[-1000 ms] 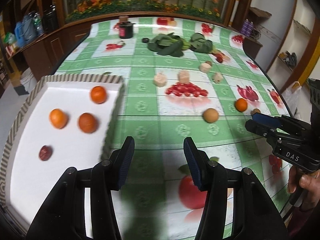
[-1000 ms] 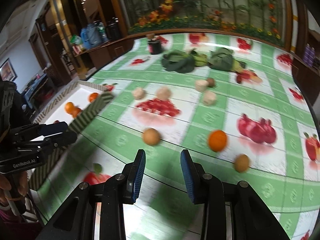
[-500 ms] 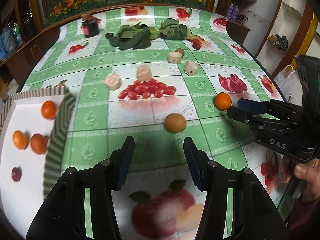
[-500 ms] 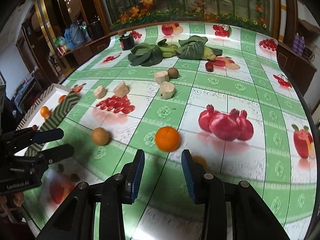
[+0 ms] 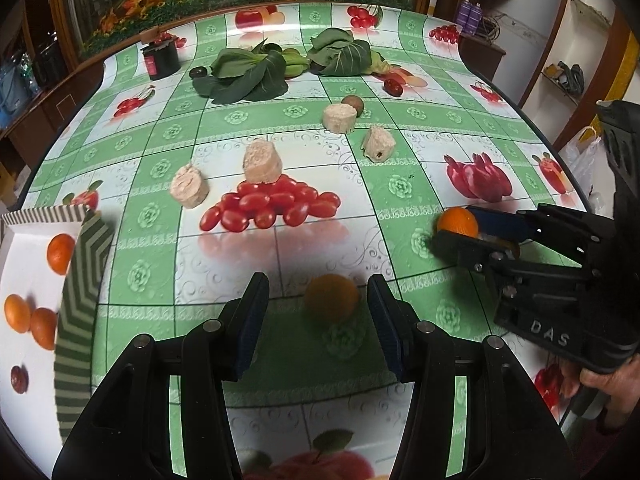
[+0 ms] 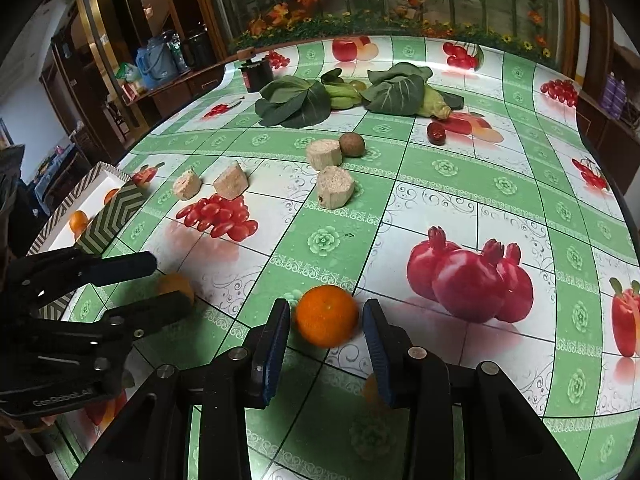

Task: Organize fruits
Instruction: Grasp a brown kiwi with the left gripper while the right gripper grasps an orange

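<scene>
Left wrist alone shows my tray's (image 5: 80, 264) plum (image 5: 19, 378); both tools (image 5: 318, 312) (image 6: 326, 338) angle down, jaws apart, straddling worktop oranges (image 5: 331, 298) (image 6: 326, 315).

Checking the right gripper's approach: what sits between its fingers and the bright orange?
Nothing: in the right wrist view the right gripper straddles the orange, with bare gaps either side.

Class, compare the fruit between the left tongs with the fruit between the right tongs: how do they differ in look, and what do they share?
The fruit between the left tongs, a dull fruit, is brownish-orange; the bright orange between the right tongs is vivid orange.
The dull fruit looks matte and blurred; the bright orange is glossy, with a small stem dimple.
Shared: both are round, rest on the tablecloth, and sit between open, untouching pads.
</scene>
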A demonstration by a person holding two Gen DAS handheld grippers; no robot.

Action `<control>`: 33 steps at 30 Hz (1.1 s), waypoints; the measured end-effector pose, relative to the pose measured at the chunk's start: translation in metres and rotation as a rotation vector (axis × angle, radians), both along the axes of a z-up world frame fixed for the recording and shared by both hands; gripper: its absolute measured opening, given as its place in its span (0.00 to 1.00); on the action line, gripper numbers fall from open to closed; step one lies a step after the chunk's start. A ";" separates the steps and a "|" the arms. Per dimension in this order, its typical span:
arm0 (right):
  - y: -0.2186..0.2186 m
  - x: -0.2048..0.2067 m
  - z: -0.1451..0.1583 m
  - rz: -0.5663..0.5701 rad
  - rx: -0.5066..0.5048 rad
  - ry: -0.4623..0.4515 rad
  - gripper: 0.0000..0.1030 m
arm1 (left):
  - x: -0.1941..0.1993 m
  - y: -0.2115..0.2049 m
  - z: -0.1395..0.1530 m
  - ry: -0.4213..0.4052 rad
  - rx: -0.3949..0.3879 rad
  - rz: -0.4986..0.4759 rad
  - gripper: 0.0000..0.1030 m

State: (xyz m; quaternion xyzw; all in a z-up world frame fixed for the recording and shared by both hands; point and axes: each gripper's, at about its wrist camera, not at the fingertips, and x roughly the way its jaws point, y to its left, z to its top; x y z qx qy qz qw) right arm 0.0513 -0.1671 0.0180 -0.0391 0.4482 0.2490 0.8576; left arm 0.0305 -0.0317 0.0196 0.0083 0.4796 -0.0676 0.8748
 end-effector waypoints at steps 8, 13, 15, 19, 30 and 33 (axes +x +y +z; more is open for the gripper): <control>0.000 0.000 -0.001 -0.008 -0.001 -0.017 0.31 | 0.007 -0.001 -0.007 -0.003 0.008 0.007 0.49; 0.001 0.000 -0.001 -0.007 -0.007 -0.024 0.30 | 0.006 -0.001 -0.007 -0.018 -0.014 -0.011 0.47; 0.000 0.000 -0.001 -0.008 -0.006 -0.024 0.29 | 0.005 -0.002 -0.007 -0.027 -0.008 -0.017 0.32; 0.000 -0.002 0.000 -0.011 -0.007 -0.022 0.29 | 0.002 0.002 -0.007 -0.025 -0.029 -0.022 0.27; 0.008 -0.023 0.013 0.002 0.020 -0.047 0.29 | -0.034 0.032 0.012 -0.044 -0.088 -0.019 0.27; 0.017 -0.031 0.016 0.018 0.029 -0.049 0.29 | -0.045 0.038 0.018 -0.053 -0.084 -0.020 0.27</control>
